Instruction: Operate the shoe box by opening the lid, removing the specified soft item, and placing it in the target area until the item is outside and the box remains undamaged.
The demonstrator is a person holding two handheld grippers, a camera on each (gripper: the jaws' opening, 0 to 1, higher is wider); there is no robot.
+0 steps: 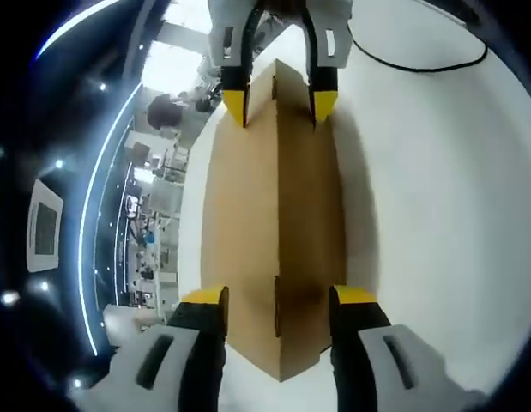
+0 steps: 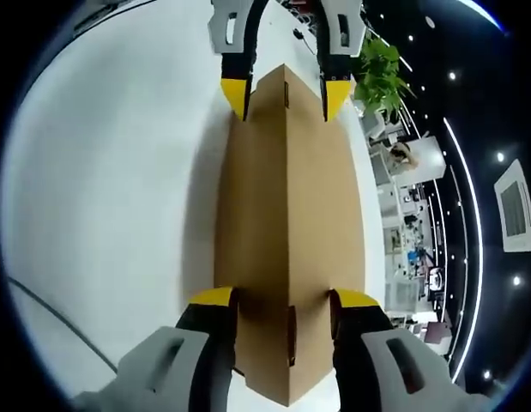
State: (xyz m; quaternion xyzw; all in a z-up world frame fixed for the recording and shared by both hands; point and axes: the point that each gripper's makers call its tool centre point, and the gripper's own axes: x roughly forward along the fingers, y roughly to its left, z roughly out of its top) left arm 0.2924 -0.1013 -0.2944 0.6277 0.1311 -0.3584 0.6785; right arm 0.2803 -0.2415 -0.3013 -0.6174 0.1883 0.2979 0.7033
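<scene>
A closed cardboard shoe box (image 1: 278,223) lies on the white tabletop (image 1: 437,189). The left gripper (image 1: 278,300) straddles one end corner, fingers apart; the right gripper (image 2: 282,300) straddles the opposite end, fingers likewise apart.

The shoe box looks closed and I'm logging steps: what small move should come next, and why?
Probably close both grippers on the ends of the shoe box lid and lift gently. The left gripper straddles the near corner with its jaws open, and the right gripper straddles the opposite end, also open. The lid is shut, so nothing can come out yet.
</scene>
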